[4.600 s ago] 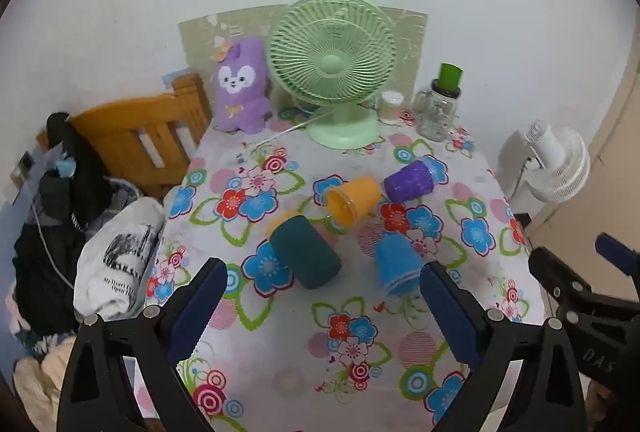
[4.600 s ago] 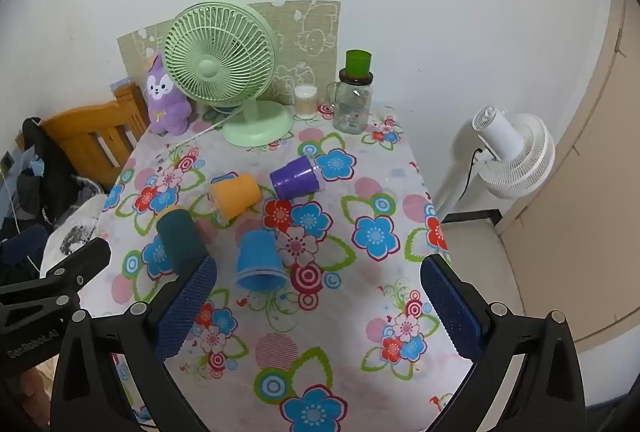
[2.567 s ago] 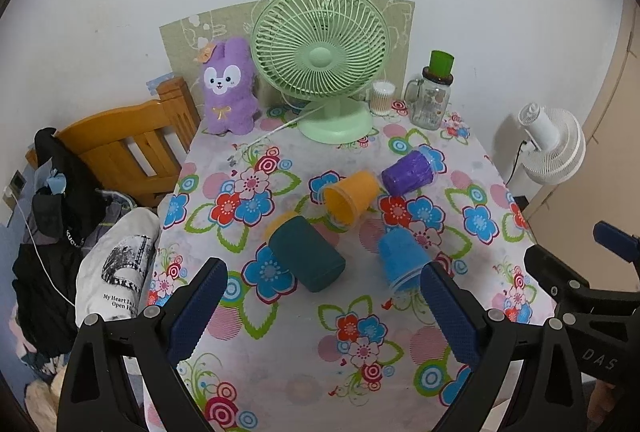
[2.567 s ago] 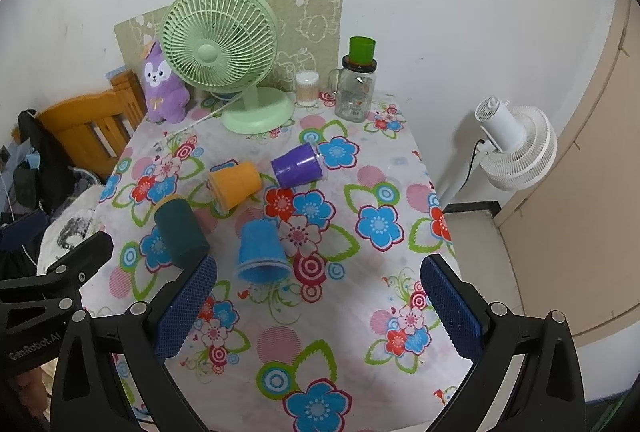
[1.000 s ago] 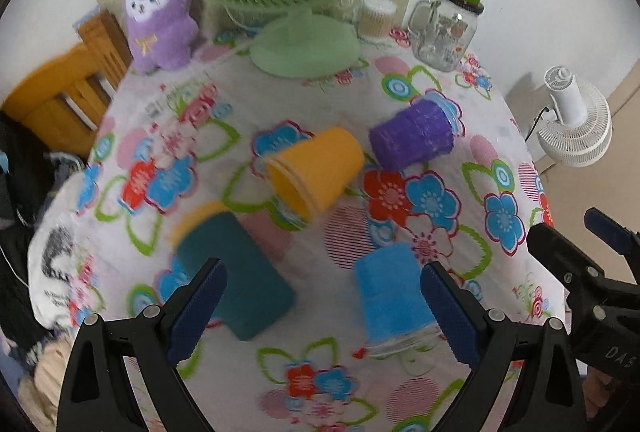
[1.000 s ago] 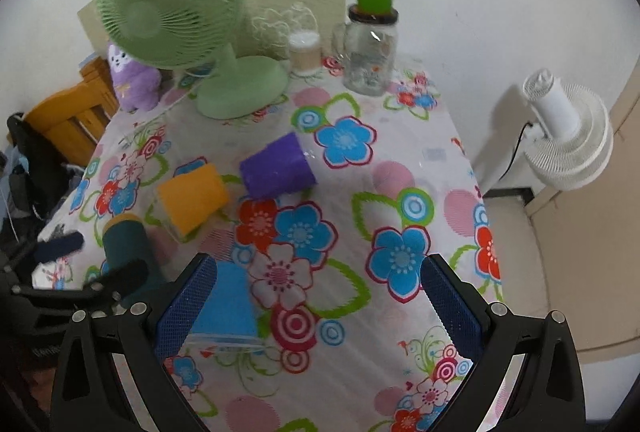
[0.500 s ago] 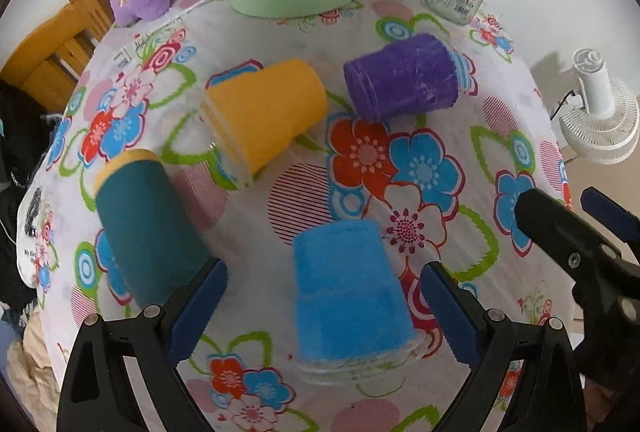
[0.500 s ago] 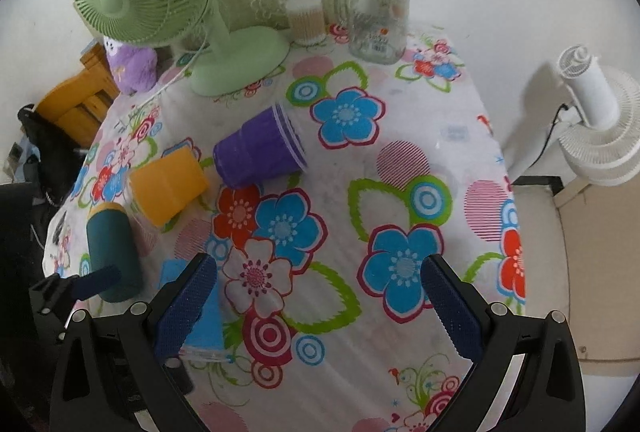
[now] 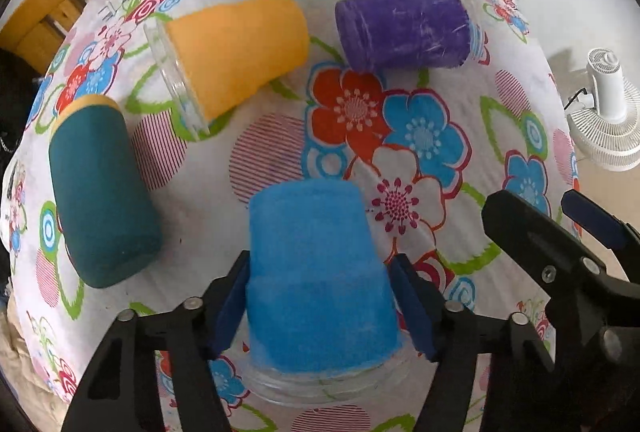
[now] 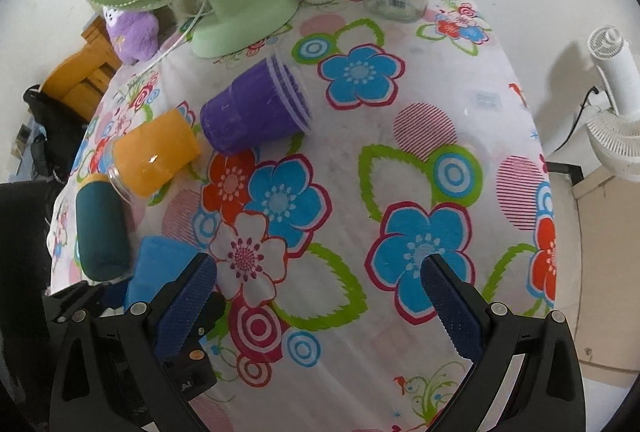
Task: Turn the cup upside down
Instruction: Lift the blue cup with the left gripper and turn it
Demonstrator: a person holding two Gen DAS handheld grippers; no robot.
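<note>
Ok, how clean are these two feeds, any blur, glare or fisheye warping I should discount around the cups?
Left wrist view: sharp, evenly lit; the blue cup between the left gripper pads looks enlarged by closeness, and the table edges bow. Right wrist view: also sharp; a small glint on the orange cup, the tablecloth bulges from fisheye, and the standing fan casts a soft shadow on the wall.
</note>
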